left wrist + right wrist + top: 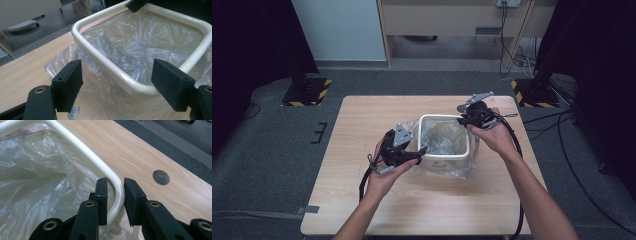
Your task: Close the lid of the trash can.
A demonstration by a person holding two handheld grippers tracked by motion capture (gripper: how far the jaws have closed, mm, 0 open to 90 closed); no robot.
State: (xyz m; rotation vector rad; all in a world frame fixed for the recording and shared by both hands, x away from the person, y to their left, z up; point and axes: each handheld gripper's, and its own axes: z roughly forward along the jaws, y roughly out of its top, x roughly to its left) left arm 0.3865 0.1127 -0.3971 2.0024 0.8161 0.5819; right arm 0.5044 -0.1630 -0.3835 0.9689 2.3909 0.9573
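Plainly, with the right claw (115, 202) pinching the bin (443, 141) rim mid-tabletop (362, 120) and the left claw (120, 82) spread around its near corner, a careless tug could tear or unseat the clear bag (140, 50).

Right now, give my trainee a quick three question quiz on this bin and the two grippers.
1. True or false: the right gripper is clamped on the bin rim.
2. What lines the bin? A) a clear bag B) newspaper C) a towel
3. Fill in: the left gripper has its jaws ____, one on each side of the near rim.

Key:
1. True; its jaws pinch the rim at a corner.
2. A; the bag is crumpled inside and spills out onto the table.
3. Open; the pads stand clear of the rim.
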